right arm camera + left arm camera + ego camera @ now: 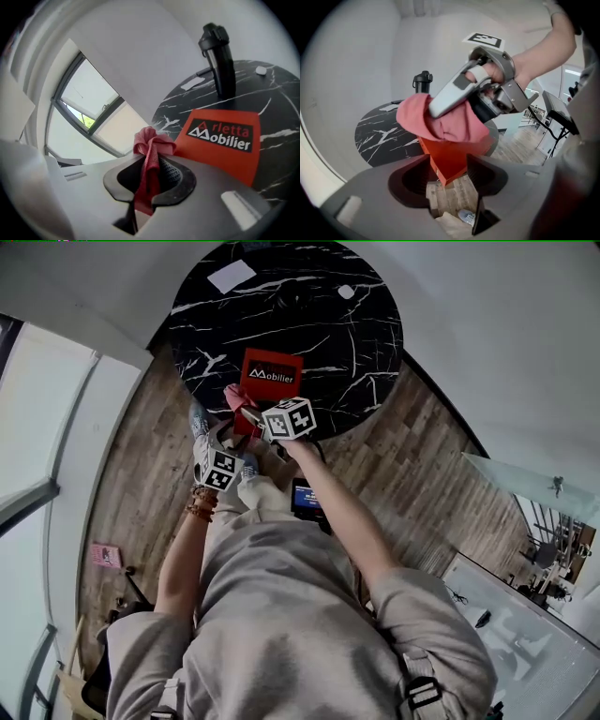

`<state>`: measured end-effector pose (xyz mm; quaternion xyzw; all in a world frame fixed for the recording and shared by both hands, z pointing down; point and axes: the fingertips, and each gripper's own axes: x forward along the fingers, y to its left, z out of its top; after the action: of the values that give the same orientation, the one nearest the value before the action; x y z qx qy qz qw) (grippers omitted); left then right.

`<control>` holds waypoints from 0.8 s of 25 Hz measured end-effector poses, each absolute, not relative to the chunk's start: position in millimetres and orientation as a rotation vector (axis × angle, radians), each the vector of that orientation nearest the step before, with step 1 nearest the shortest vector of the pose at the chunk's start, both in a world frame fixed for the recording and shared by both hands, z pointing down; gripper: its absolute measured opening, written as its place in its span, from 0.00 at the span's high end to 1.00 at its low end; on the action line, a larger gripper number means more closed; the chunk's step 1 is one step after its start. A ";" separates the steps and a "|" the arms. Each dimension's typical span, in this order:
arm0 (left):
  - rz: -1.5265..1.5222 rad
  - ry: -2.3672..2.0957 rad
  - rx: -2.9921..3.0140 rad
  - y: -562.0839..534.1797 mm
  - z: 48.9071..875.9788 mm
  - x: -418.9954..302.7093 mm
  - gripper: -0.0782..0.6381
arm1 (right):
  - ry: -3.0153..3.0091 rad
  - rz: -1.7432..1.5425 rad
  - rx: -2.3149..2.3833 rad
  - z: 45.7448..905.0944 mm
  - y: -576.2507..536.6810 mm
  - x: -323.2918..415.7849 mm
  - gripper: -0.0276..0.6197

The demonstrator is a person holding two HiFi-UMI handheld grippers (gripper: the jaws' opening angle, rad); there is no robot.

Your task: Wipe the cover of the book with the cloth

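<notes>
Black marble with white veins made up the round tabletop [366,352] in the head view, standing on a floor [141,456] of wood planks beside pale walls. A white slip of paper [232,276] lay near the far rim. The orange-red book [272,376] lay flat close to the near edge, cover up, its white lettering showing. The right claw [246,413] was at the book's near left corner with the pink-red cloth [234,397] bunched there against the cover. The left claw [202,427] sat just beside it, off the rim and over the floor.

In the left gripper view, the left claw's jaws stood apart, and the book's near corner hung in the gap between them without either pad pressing on it. That corner jutted past the tabletop's rim, with floor planks and a shoe [467,216] showing below. The cloth draped over the book's top, with the right claw on it. A dark bottle [423,82] stood upright further back on the marble.

In the right gripper view, the right claw's jaws were clamped on a twisted fold of the cloth, whose bunched end rose just beside the book's edge. Behind the tabletop ran a white wall [154,51] and a slanted window [89,112].
</notes>
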<state>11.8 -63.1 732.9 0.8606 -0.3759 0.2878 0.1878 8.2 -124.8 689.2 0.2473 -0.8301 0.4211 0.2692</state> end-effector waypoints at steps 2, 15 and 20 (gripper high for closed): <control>0.811 -1.077 2.401 -61.3 734.0 1.6 0.58 | -2.244 1.042 0.746 679.7 -132.0 35.2 0.86; 0.877 -1.001 2.417 -38.8 746.9 11.8 0.59 | -1.894 0.668 0.843 720.8 -137.9 154.5 0.86; 0.893 -0.998 2.418 -39.0 748.0 10.7 0.60 | -1.890 0.679 0.855 729.3 -133.2 150.7 0.86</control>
<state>10.7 -39.0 748.0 0.8593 -0.3546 0.3173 0.1878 150.7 -133.2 729.3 0.3475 -0.7683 0.2760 0.4613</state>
